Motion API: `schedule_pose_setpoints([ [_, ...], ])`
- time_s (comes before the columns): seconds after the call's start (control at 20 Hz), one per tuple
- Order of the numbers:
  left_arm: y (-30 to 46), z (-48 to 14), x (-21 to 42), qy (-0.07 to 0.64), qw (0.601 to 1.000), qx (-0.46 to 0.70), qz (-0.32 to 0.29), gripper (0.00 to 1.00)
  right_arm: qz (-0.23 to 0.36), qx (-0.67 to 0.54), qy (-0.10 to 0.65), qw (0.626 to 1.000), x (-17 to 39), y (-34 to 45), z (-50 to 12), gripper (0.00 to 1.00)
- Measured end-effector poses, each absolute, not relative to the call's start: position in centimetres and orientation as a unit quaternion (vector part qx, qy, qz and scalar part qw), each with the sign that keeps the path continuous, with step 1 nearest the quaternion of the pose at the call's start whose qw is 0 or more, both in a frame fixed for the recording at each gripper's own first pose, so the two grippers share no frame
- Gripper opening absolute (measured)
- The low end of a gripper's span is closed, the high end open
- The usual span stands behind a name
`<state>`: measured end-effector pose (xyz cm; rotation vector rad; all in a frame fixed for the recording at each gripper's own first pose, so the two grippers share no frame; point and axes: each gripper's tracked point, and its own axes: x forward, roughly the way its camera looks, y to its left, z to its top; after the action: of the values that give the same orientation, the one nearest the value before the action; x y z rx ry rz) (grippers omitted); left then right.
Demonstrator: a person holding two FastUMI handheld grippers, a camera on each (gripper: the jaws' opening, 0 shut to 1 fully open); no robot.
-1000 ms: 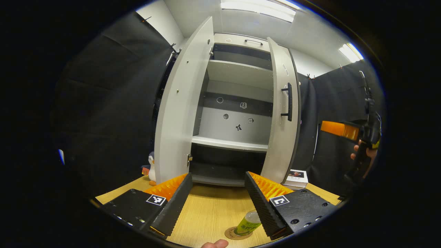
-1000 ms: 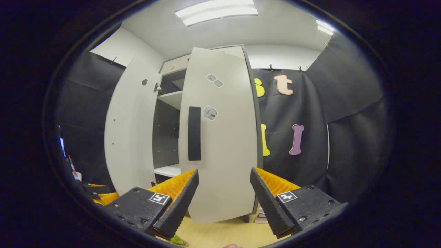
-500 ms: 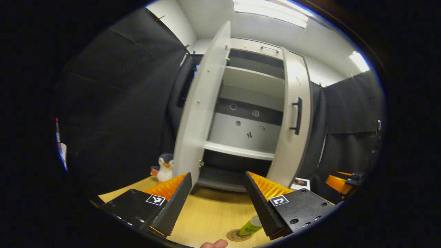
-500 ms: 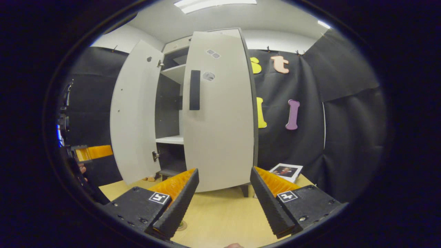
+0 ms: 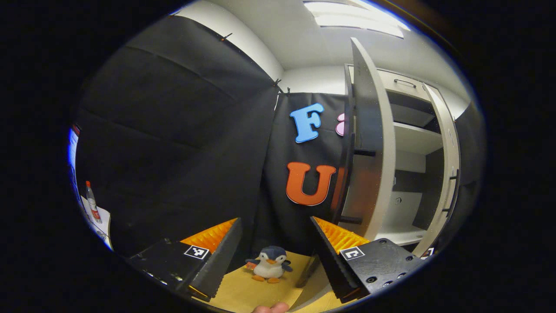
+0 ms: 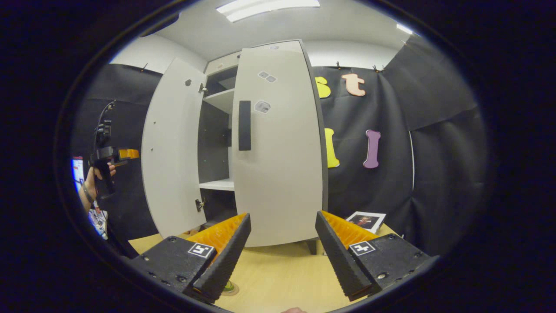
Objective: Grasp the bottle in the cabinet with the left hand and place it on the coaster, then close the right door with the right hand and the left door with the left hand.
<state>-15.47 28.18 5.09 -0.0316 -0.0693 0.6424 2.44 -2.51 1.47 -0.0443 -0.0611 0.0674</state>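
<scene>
Now, wood table (image 6: 282,278), black-cloth booth, cabinet (image 6: 278,148) L door (image 6: 171,152) ajar, both grippers (image 5: 274,256) (image 6: 282,256) spread, empty.

The pale grey left cabinet door (image 6: 171,148) stands wide at 10 o'clock, leaving a narrow gap before the nearly shut right door (image 6: 278,148); light wooden bench (image 6: 278,278) lies bare.

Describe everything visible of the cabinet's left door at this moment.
The flat light-grey left cabinet door stands swung wide open, upright, hinged on its outer edge. In the right gripper view its inner face shows, plain and matte like laminated board, with a few small holes and a metal hinge near the bottom. In the left gripper view the same door appears almost edge-on, a dark bar handle on its outer face. Nothing touches it; the left tongs, held by a hand, hang beside it, apart.
</scene>
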Motion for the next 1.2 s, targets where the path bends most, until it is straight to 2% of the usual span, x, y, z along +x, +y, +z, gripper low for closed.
schedule_pose_setpoints([
  [0.05, 28.8, 5.1, -14.9, -0.032, 0.947, -0.008, 0.32, 0.93, 0.034, -0.023, -0.03, 0.999, 2.6, -2.5, 1.6, 0.94],
  [0.15, 29.8, 5.1, -14.5, -0.03, 0.941, 0.013, 0.338, 0.93, 0.033, -0.024, -0.032, 0.999, 2.9, -2.7, 1.9, 0.94],
  [0.2, 29.7, 5.1, -14.3, -0.033, 0.939, 0.01, 0.342, 0.93, 0.029, -0.027, -0.031, 0.999, 3.1, -3.1, 1.8, 0.98],
  [0.5, 27.7, 4.5, -13.7, -0.02, 0.947, -0.013, 0.319, 0.92, 0.027, -0.018, -0.037, 0.999, 3.6, -4.2, 2.4, 0.98],
  [0.55, 27.0, 4.6, -13.5, -0.019, 0.949, -0.008, 0.313, 0.92, 0.026, -0.018, -0.039, 0.999, 3.6, -4.2, 2.5, 0.94],
  [0.6, 26.0, 4.5, -13.1, -0.018, 0.952, -0.004, 0.305, 0.92, 0.024, -0.019, -0.04, 0.999, 3.5, -4.4, 2.6, 0.98],
  [0.65, 24.9, 4.4, -12.8, -0.017, 0.955, -0.002, 0.296, 0.92, 0.023, -0.019, -0.041, 0.999, 3.3, -4.7, 2.6, 0.98],
  [0.7, 23.9, 4.1, -12.4, -0.016, 0.958, -0.002, 0.285, 0.92, 0.021, -0.019, -0.042, 0.999, 3.1, -4.8, 2.7, 0.93],
  [0.75, 23.0, 4.1, -12.0, -0.016, 0.961, -0.004, 0.275, 0.99, 0.019, -0.019, -0.043, 0.999, 2.9, -5.0, 2.6, 0.93],
  [0.8, 22.2, 4.0, -11.4, -0.017, 0.964, -0.008, 0.265, 0.99, 0.015, -0.019, -0.043, 0.999, 2.6, -5.4, 2.7, 0.98],
  [1.2, 15.6, 3.0, -7.0, -0.014, 0.983, -0.021, 0.18, 1.0, -0.029, -0.02, -0.055, 0.998, -0.7, -8.6, 3.6, 0.98],
])
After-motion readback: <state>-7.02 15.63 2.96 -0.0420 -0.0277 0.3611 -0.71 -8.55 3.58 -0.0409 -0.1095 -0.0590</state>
